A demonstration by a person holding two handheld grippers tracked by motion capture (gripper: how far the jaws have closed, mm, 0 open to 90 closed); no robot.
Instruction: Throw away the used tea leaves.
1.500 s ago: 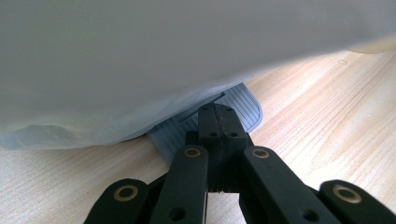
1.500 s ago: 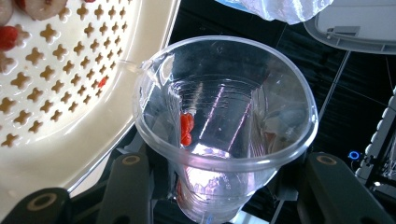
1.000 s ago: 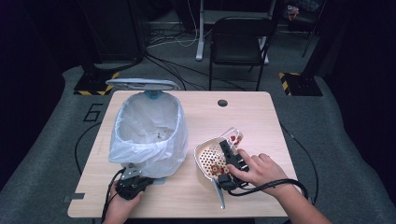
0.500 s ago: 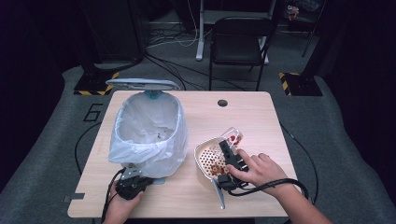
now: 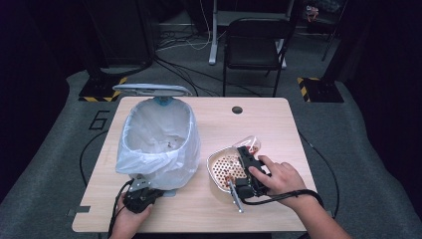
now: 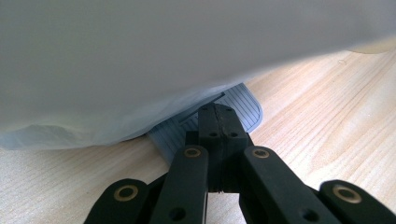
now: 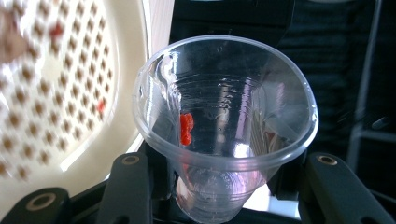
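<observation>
High view: the left gripper [image 5: 142, 195] is resting at the bin's [image 5: 159, 144] near base; the right gripper [image 5: 247, 167] is gripping a cup [image 5: 249, 146] right of the strainer [image 5: 222, 167].

Left gripper view: jaws are pressing clenched on the pedal [image 6: 243, 106].

Right gripper view: jaws are clasping the cup [image 7: 224, 126].

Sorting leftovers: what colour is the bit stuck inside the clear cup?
Red; the bit inside the cup shows best in the right gripper view.

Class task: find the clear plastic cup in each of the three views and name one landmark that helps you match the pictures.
High view: the clear plastic cup lies right of centre, at the right tool.
Left gripper view: not in it.
Right gripper view: the cup sits in the centre, its mouth facing the camera.
Shared landmark: the white perforated strainer, beside the cup.
</observation>
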